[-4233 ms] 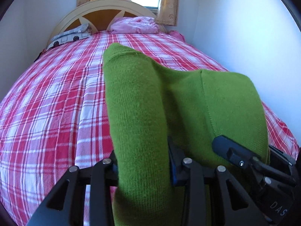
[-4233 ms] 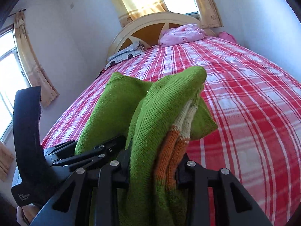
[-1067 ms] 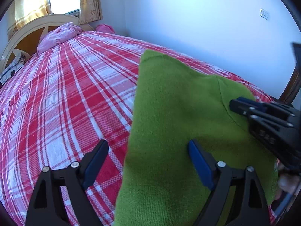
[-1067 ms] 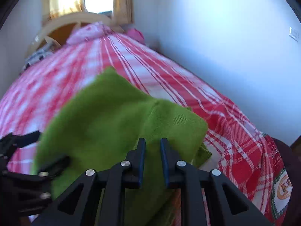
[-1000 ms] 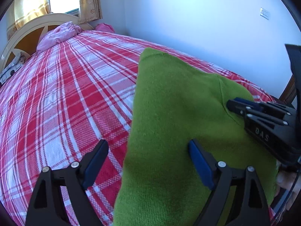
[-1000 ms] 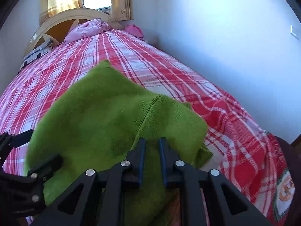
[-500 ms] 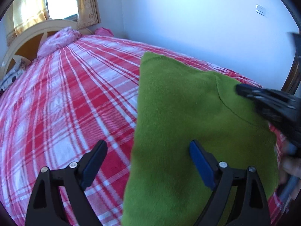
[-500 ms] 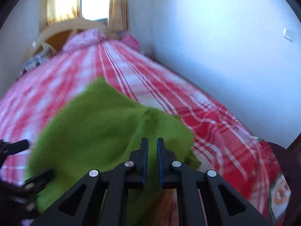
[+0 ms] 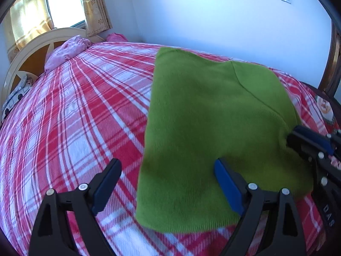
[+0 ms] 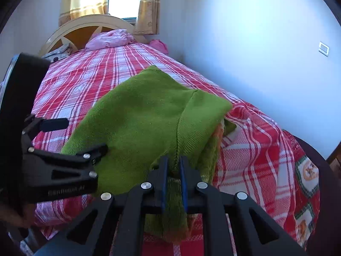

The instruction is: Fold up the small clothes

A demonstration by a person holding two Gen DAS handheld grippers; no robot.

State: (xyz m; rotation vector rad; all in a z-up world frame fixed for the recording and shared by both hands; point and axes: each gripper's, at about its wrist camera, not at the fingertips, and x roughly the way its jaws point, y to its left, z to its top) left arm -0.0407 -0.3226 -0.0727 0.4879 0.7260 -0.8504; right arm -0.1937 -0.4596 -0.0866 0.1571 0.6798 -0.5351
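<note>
The green sweater (image 9: 213, 128) lies folded on the bed (image 9: 74, 106). The right claw (image 10: 173, 166) pinches its near edge; the left claw (image 9: 168, 183) gapes, holding nothing. Pull gently, keeping layers aligned.

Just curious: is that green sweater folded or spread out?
Folded: the green sweater lies doubled, orange-striped layers peeking out beneath its edge.

Red plaid bedspread (image 9: 74, 111), cream arched headboard (image 10: 89, 24), sunlit curtained window (image 9: 61, 6), pale blue walls (image 10: 245, 32)
</note>
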